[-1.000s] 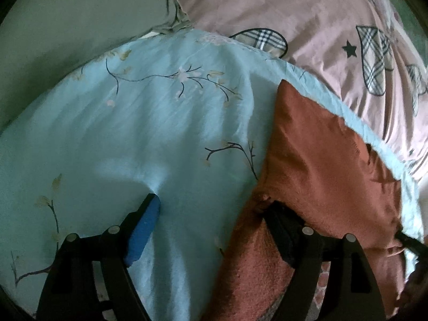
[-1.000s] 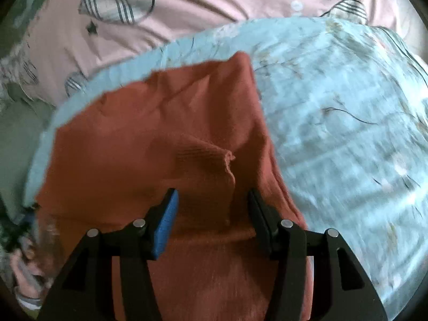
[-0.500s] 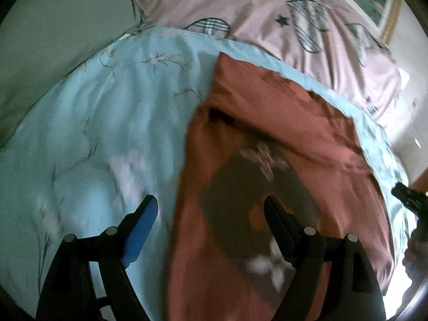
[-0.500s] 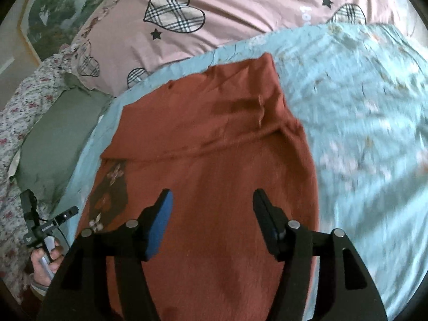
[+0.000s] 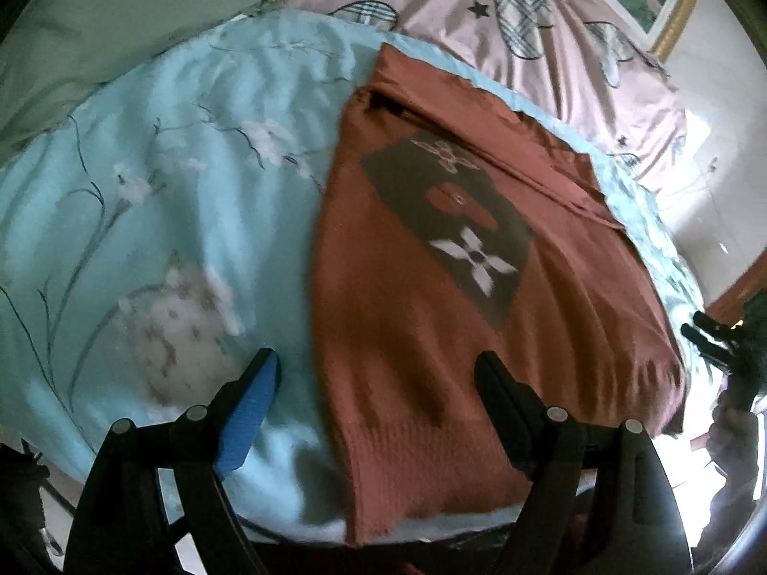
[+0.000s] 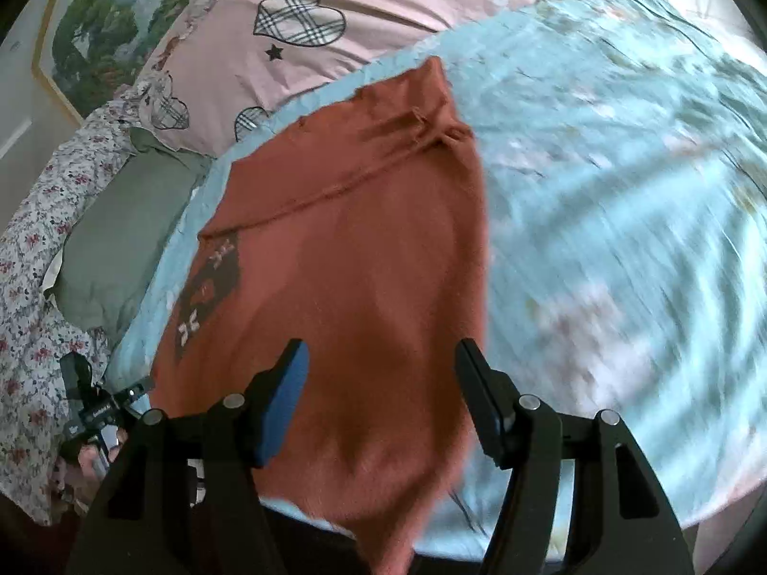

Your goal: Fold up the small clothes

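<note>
A rust-orange knitted garment [image 5: 422,316] lies flat on a light blue floral sheet [image 5: 158,201], its sleeves folded in across the top and its ribbed hem toward me. A dark patch with a white flower [image 5: 460,235] sits on its front. My left gripper [image 5: 378,376] hovers open above the garment's near left edge, nothing between its fingers. In the right wrist view the same garment [image 6: 350,287] fills the middle, and my right gripper [image 6: 381,364] hangs open over its lower part, clear of the cloth.
A pink quilt with plaid hearts [image 6: 297,19] lies beyond the sheet. A green pillow [image 6: 124,235] and flowered bedding [image 6: 29,249] are at the left. The other hand-held gripper [image 5: 719,340] shows at the right edge; a framed picture [image 6: 91,33] hangs behind.
Both grippers have pulled back toward the bed's near edge, away from the garment's top. The right gripper widened and let go of the fold. The whole garment now shows.
</note>
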